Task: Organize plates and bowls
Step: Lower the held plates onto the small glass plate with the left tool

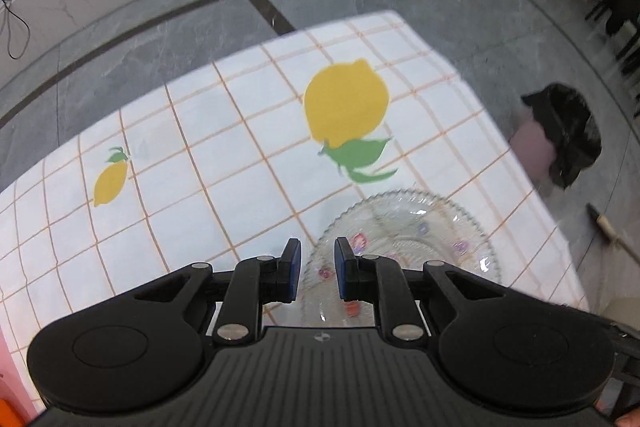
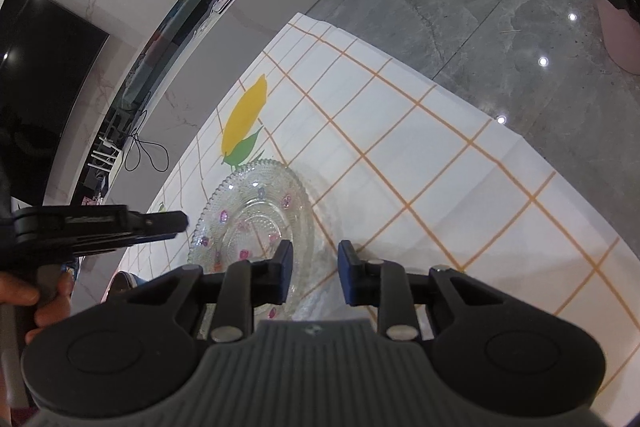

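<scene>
In the left wrist view the left gripper (image 1: 316,269) hovers with its jaws apart and empty, the glass plate (image 1: 404,231) lying just beyond its tips toward 1 o'clock, its near rim showing between the fingers. In the right wrist view the right gripper (image 2: 314,271) is likewise parted and holds nothing, the same plate (image 2: 256,223) just beyond its left finger at 11 o'clock. The plate is clear, with a beaded scalloped edge and small pink and purple flowers, lying flat on the bench (image 2: 460,187), whose white cloth carries orange grid lines. Farther off, at 12 o'clock, is a printed lemon (image 1: 346,103).
</scene>
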The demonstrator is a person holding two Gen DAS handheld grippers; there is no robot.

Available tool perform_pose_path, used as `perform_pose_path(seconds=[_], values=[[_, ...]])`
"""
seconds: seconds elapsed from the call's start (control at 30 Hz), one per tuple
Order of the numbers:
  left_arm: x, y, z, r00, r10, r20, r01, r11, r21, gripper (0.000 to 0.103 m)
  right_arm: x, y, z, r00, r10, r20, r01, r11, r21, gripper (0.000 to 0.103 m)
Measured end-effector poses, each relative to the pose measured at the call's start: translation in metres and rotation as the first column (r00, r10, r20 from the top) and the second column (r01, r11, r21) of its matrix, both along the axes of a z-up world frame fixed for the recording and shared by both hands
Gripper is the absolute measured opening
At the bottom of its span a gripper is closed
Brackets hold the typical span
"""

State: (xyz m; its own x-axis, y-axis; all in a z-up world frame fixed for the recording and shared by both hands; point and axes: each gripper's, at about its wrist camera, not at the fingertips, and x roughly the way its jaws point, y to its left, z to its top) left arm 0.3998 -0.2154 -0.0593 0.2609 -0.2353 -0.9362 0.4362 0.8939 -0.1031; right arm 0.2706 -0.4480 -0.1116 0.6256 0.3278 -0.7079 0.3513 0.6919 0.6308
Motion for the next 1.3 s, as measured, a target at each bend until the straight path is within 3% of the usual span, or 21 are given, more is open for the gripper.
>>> perform_pose_path(seconds=[0.1, 0.3, 0.53, 0.7, 0.9, 1.0, 1.3], values=[[0.005, -0.001, -0.008, 0.999, -0.018, -0.032, 0.019, 0.999, 0.036, 0.019, 0.000, 0.000, -0.002, 1.000, -0.002, -0.003, 0.002, 1.000, 0.013, 0.018], [0.006, -0.004, -0.016, 0.995, -0.032, -0.093, 0.036, 0.999, 0.040, 0.019, -0.001, 0.002, -0.007, 1.000, -0.011, -0.009, 0.012, 0.999, 0.050, 0.003], [0.000, -0.008, -0.017, 0.993, -0.055, -0.104, 0.057, 0.998, 0.013, 0.016, -0.003, -0.002, 0.000, 0.999, -0.037, -0.012, 0.036, 0.999, -0.013, 0.003], [0.002, -0.009, -0.019, 0.989, -0.064, -0.130, 0.066, 0.998, 0.014, 0.022, -0.004, -0.009, -0.003, 0.999, -0.036, -0.030, 0.037, 0.999, 0.028, 0.011], [0.001, -0.006, -0.023, 0.987, -0.063, -0.148, 0.061, 0.998, -0.022, 0.026, -0.003, -0.002, -0.007, 0.999, -0.027, -0.037, 0.030, 0.998, 0.063, 0.012], [0.000, -0.004, -0.022, 0.989, -0.058, -0.135, 0.054, 0.998, -0.027, 0.024, -0.002, 0.002, -0.004, 0.999, -0.032, -0.042, 0.034, 0.999, 0.031, 0.006], [-0.001, 0.001, -0.012, 0.997, -0.017, -0.079, 0.012, 0.998, -0.062, 0.014, -0.002, 0.001, 0.000, 0.998, -0.047, -0.036, 0.048, 0.998, 0.034, 0.006]])
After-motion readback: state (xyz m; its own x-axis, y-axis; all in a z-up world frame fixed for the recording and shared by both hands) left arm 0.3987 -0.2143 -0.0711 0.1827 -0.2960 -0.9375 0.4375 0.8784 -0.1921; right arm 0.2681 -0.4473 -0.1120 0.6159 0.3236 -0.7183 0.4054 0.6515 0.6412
